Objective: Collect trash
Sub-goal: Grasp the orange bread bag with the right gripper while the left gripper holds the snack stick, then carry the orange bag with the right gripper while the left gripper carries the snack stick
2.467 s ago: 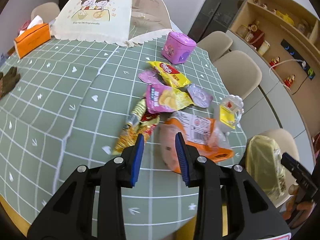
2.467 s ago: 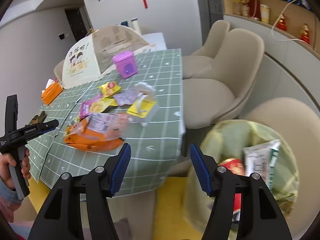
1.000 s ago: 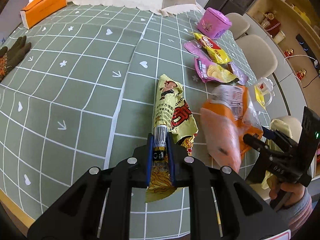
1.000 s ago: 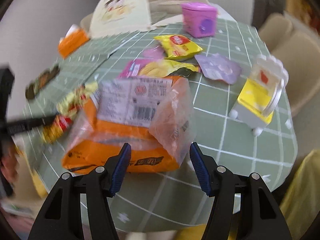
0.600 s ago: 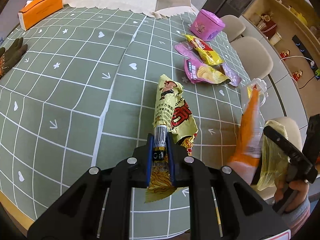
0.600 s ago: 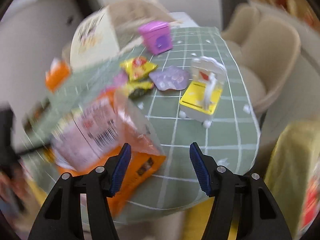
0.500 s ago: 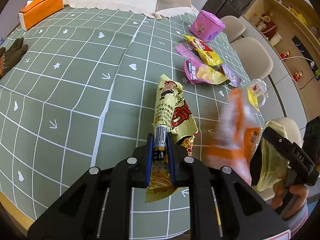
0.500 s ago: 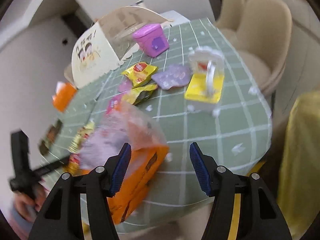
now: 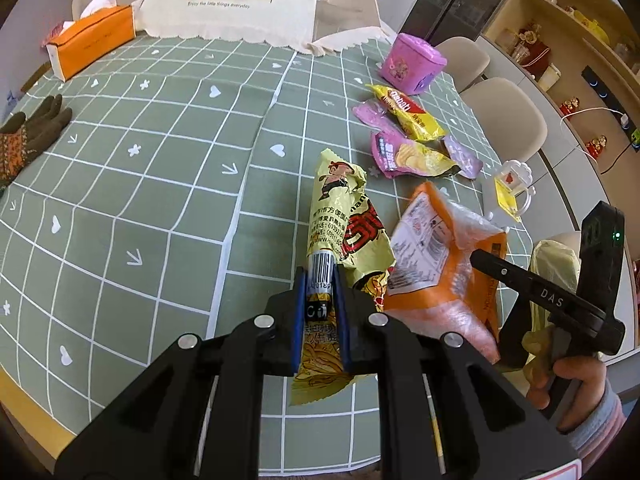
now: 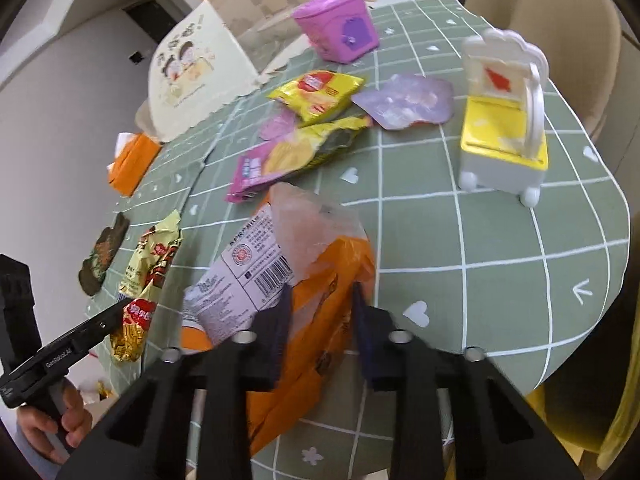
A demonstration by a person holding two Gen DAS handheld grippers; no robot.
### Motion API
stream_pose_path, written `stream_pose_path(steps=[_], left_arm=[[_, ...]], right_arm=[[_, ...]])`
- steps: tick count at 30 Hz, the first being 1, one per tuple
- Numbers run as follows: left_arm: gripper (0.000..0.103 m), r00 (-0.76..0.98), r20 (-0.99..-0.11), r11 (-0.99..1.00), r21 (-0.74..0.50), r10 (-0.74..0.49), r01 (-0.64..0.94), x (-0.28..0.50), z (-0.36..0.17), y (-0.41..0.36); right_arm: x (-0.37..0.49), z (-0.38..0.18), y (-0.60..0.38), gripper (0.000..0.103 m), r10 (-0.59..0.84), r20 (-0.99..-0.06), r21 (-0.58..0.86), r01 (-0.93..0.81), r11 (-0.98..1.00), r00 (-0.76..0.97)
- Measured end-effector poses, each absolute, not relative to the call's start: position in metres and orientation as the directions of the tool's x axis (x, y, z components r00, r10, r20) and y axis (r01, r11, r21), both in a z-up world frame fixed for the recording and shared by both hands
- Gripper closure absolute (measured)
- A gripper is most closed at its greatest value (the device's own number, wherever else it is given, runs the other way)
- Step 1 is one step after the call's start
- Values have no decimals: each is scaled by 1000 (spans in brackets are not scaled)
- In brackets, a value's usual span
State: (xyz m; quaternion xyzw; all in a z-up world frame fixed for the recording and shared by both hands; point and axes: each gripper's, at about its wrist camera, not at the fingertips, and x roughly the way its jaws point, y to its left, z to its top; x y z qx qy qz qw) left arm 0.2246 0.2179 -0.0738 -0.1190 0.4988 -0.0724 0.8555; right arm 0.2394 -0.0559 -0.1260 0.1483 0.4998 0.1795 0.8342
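Since a second ago the orange bag (image 10: 320,300) has come back down onto the green table (image 9: 160,184), and the right gripper (image 10: 320,312), then spread wide, is closing with the bag between its pads. Left gripper (image 9: 320,312) stays clenched on the yellow wrapper (image 9: 340,216), which lies on the table just beside the bag

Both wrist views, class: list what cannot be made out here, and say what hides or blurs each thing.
- Right gripper pads, right wrist view: motion blur; jaws closing around the orange bag, contact unclear.
- Yellow wrapper lower end, left wrist view: covered by the left gripper.
- Bin liner, left wrist view: behind the right gripper's body.
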Motion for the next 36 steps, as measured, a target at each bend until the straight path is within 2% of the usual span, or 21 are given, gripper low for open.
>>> stream_pose_path(steps=[2,5,20,29,36], left_arm=[[90,499,-831,960,-280,-246,7,223,-70,217],[90,515,-819,958,-287,-254,18,222,-62,212],[90,618,-718,943,-303,-321,139,224,4,153],[90,685,-599,909,-308,-415,281,210,62,75],[90,669,-547,864,-321,-503,387,196,86,9]], right_arm=[[236,-117,-58,90,446,-773,411,-179,894,450],[230,-100,-65,95,455,-753,400,-219,890,475],[191,-17,-125,96,431,-638,340,-269,901,638],[156,28,-196,96,365,-561,277,-247,929,743],[127,46,-269,96,270,-509,244,-164,956,817]])
